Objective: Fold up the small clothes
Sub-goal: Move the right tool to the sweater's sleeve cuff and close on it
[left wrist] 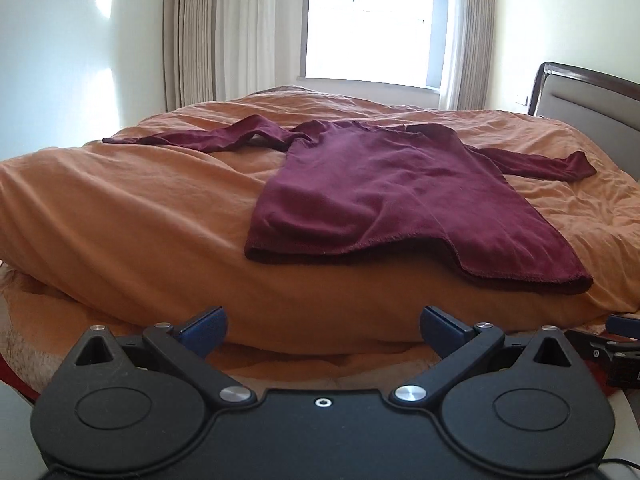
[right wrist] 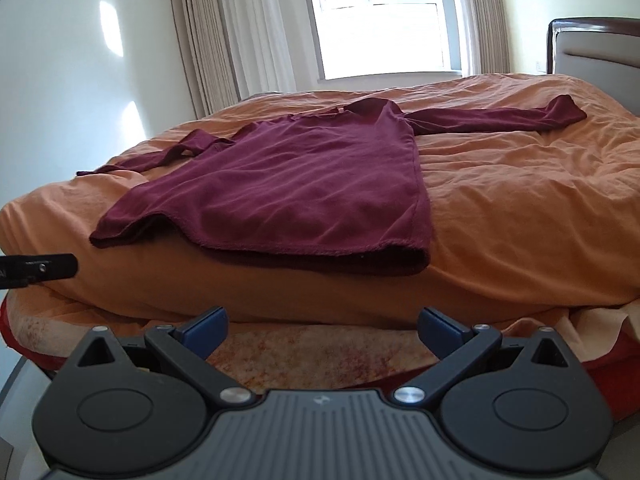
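Observation:
A maroon long-sleeved shirt (left wrist: pixel 384 188) lies spread flat on an orange bed cover (left wrist: pixel 132 216), hem towards me, both sleeves stretched out to the sides. It also shows in the right wrist view (right wrist: pixel 288 184). My left gripper (left wrist: pixel 322 330) is open and empty, held low in front of the bed's near edge, short of the hem. My right gripper (right wrist: pixel 322 330) is open and empty too, at the same near edge, below the hem. Part of the right gripper (left wrist: pixel 616 344) shows at the right edge of the left wrist view, and part of the left gripper (right wrist: pixel 38 270) at the left edge of the right wrist view.
The orange cover (right wrist: pixel 520 208) is rumpled and bulges over the bed. A padded headboard (right wrist: pixel 596 48) stands at the right. A window (left wrist: pixel 376 20) with curtains (left wrist: pixel 224 32) is behind the bed. A patterned blanket (right wrist: pixel 320 356) and a red layer (right wrist: pixel 600 356) hang at the near edge.

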